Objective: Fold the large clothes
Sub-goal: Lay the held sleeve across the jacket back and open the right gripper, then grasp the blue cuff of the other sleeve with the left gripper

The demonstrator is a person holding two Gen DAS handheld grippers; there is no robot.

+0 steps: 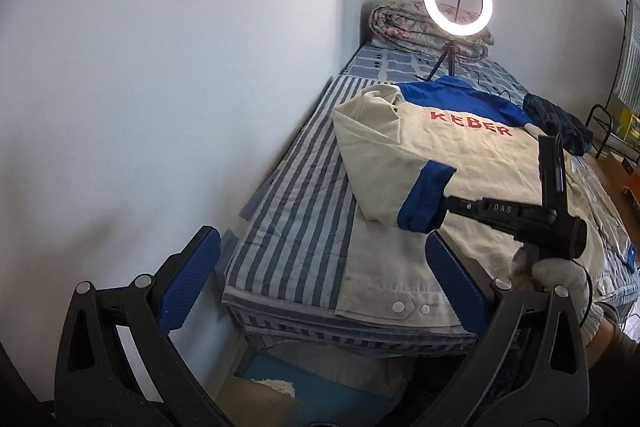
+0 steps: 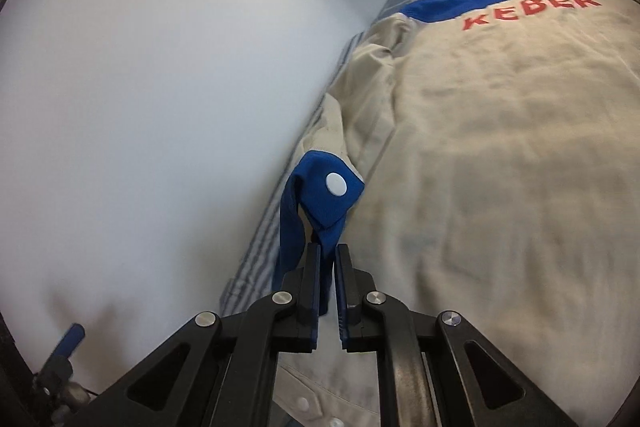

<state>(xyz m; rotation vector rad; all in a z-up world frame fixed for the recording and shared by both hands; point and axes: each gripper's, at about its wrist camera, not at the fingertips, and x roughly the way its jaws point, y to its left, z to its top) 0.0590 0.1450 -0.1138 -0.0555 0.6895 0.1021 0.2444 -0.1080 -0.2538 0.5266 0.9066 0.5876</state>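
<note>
A beige work jacket (image 1: 472,179) (image 2: 500,167) with a blue yoke and red lettering lies back-up on the striped bed (image 1: 292,211). Its left sleeve is lifted and drawn over the body, ending in a blue cuff (image 1: 426,199) (image 2: 324,203) with a white snap. My right gripper (image 2: 328,257) (image 1: 446,203) is shut on that cuff, held by a gloved hand (image 1: 560,275). My left gripper (image 1: 324,255) stands open over the bed's near corner, nothing between its blue pads (image 1: 192,279).
A white wall (image 1: 160,87) runs along the bed's left side. At the far end stand a ring light on a tripod (image 1: 458,5), a rolled floral quilt (image 1: 404,27) and a dark garment (image 1: 560,123). Boxes sit under the bed (image 1: 304,387).
</note>
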